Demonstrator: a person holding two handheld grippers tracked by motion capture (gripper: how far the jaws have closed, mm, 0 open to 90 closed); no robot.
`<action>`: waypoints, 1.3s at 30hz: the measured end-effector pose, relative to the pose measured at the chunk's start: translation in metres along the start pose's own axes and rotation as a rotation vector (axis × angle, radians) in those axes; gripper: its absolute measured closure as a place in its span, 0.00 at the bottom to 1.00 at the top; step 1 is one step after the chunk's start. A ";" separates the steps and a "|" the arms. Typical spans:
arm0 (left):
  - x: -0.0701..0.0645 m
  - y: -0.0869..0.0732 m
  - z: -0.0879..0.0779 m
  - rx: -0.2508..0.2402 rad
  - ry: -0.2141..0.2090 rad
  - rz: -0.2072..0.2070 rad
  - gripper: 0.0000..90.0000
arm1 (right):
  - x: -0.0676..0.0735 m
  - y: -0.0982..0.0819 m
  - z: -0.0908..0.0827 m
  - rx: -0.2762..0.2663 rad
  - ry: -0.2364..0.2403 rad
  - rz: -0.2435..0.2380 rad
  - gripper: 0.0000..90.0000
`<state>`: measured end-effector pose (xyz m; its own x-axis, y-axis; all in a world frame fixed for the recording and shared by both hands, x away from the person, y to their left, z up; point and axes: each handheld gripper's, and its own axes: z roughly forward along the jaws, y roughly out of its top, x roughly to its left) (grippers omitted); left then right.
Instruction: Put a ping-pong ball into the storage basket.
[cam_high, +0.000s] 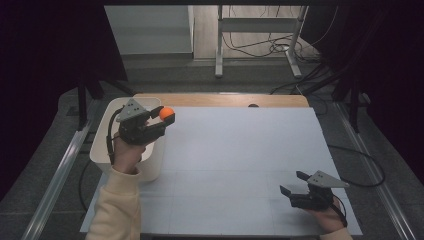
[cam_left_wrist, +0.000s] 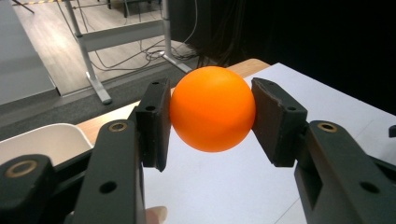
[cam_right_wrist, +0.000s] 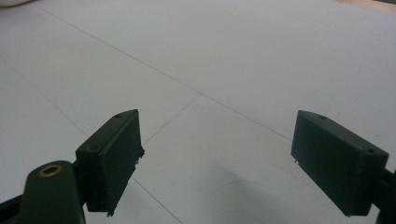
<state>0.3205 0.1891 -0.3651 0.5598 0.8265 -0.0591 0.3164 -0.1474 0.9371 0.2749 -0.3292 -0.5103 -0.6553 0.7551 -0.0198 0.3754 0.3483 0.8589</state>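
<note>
Orange ball (cam_left_wrist: 212, 108) — held off the table, clamped between the two pads of the left gripper (cam_high: 166, 116); one pad presses each flank, so the ball sits square on the gripper's centre line, at the very tips of the jaws.

Position: in the high view the ball (cam_high: 167, 113) hangs at the right-hand rim of the white bin (cam_high: 102, 150), over the edge where bin meets the white table sheet (cam_high: 235, 150). The bin lies to the gripper's left and below; its curved lip shows at the lower left of the left gripper view (cam_left_wrist: 42, 140).

Deciding relation, as judged: ball just beside the bin opening, not yet over it — a short carry leftward would put it above.

Right gripper (cam_high: 295, 184) — jaws spread wide, nothing between them, resting low at the near right of the sheet, well apart from ball and bin. Left hand far nearer.
</note>
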 end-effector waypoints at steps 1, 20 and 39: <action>0.001 0.000 -0.001 0.000 0.004 -0.002 0.56 | 0.000 0.000 0.000 0.002 -0.002 0.000 0.18; 0.025 -0.004 -0.016 -0.007 0.122 -0.032 0.56 | 0.000 0.000 0.000 0.004 -0.001 -0.002 0.18; 0.051 -0.011 -0.016 0.033 0.208 -0.074 0.56 | 0.000 0.000 0.000 0.007 -0.001 -0.007 0.18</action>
<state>0.3330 0.2414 -0.3733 0.3655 0.9294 -0.0519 0.3778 -0.0972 0.9208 0.2753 -0.3292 -0.5108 -0.6571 0.7533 -0.0262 0.3753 0.3572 0.8553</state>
